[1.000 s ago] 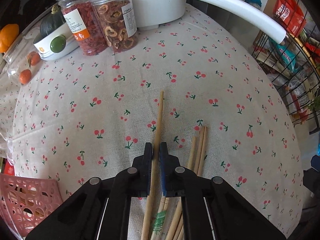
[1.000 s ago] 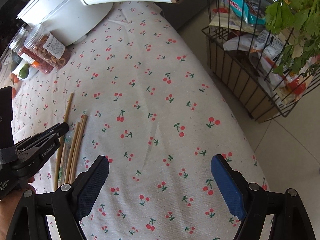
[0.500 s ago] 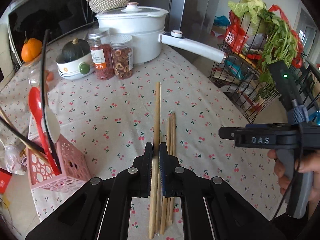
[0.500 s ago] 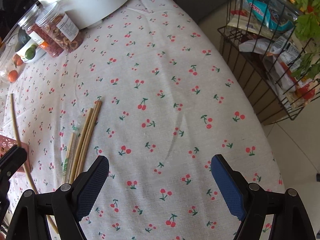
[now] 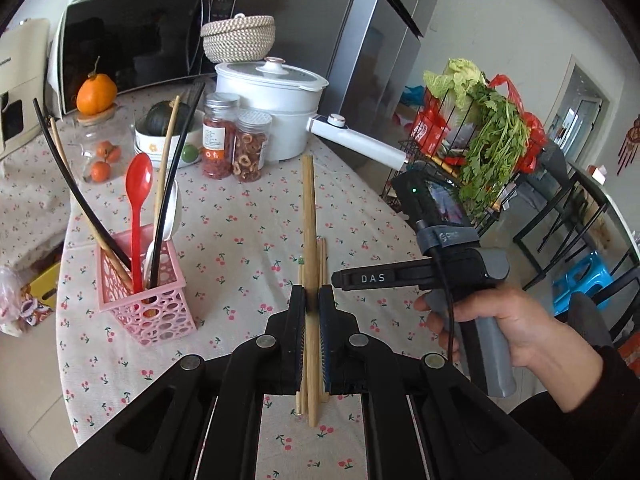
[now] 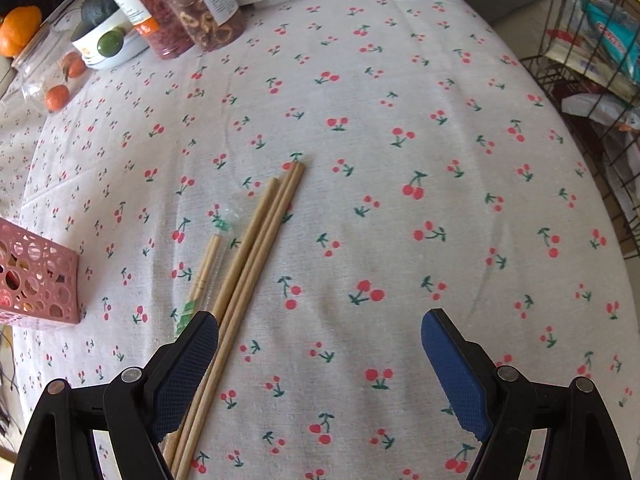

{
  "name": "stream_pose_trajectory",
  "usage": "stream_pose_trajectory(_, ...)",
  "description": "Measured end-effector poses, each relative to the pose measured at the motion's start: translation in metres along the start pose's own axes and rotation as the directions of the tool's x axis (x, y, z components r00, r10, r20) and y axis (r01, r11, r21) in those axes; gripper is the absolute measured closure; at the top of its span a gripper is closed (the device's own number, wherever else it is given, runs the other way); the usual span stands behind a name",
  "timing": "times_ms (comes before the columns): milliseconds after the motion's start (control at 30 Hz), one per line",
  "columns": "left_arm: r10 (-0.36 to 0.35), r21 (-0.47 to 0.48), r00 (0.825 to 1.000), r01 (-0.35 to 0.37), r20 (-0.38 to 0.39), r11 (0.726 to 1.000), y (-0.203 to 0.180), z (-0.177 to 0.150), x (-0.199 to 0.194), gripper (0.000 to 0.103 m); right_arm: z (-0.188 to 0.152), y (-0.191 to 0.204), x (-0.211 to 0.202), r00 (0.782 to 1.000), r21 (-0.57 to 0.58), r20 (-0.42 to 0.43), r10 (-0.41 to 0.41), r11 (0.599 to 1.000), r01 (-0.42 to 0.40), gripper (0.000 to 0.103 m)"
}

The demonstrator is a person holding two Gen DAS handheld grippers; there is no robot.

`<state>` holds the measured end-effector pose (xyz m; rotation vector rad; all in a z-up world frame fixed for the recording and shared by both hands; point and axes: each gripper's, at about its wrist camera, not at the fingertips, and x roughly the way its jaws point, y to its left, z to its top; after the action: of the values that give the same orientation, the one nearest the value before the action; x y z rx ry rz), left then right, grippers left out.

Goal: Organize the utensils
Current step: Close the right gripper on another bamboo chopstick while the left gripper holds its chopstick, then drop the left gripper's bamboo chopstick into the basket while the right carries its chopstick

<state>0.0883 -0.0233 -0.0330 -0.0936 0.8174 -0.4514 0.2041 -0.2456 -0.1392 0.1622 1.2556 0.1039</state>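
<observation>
My left gripper (image 5: 313, 300) is shut on one wooden chopstick (image 5: 308, 216), held up off the cherry-print tablecloth and pointing away from me. To its left stands a pink perforated utensil basket (image 5: 160, 316) with a red spoon (image 5: 138, 188), a white spoon and several chopsticks upright in it. In the right wrist view my right gripper (image 6: 320, 344) hangs open above the cloth. Three wooden chopsticks (image 6: 256, 240) lie there, running under its left finger (image 6: 188, 368). A wrapped pair (image 6: 204, 276) lies just to their left. The basket's corner (image 6: 44, 276) shows at the left edge.
At the back of the table stand two jars (image 5: 236, 144), a white pot with a long handle (image 5: 280, 108), a bowl with a squash (image 5: 160, 128) and a glass jar of small oranges (image 5: 100, 148). A wire rack of greens (image 5: 480, 128) stands beyond the table's right edge.
My left gripper has lifted the single chopstick off the cloth and tilted up, bringing the basket into view. My right gripper has moved left, over the lying chopsticks.
</observation>
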Motion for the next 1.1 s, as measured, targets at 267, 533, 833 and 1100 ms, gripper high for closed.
stream_pose_trajectory(267,-0.011,0.015,1.0,0.011,-0.003,1.0,0.007,-0.005,-0.014,0.097,0.01,0.018,0.026,0.998,-0.034,-0.017,-0.057,0.998,0.057,0.043)
stream_pose_trajectory(533,-0.007,-0.015,1.0,0.007,-0.007,1.0,0.023,-0.008,-0.025,0.097,0.018,0.029,0.035,0.997,-0.015,-0.021,-0.074,0.997,0.074,0.058)
stream_pose_trajectory(833,0.003,-0.034,1.0,-0.003,-0.006,0.999,0.029,-0.009,-0.029,0.097,0.016,0.057,0.041,0.988,-0.102,-0.041,-0.15,0.984,0.145,0.086)
stream_pose_trajectory(1100,0.009,-0.019,0.998,-0.008,0.065,1.0,0.031,-0.001,-0.062,0.097,0.01,0.031,0.011,1.0,-0.031,0.008,0.01,0.999,-0.01,0.094)
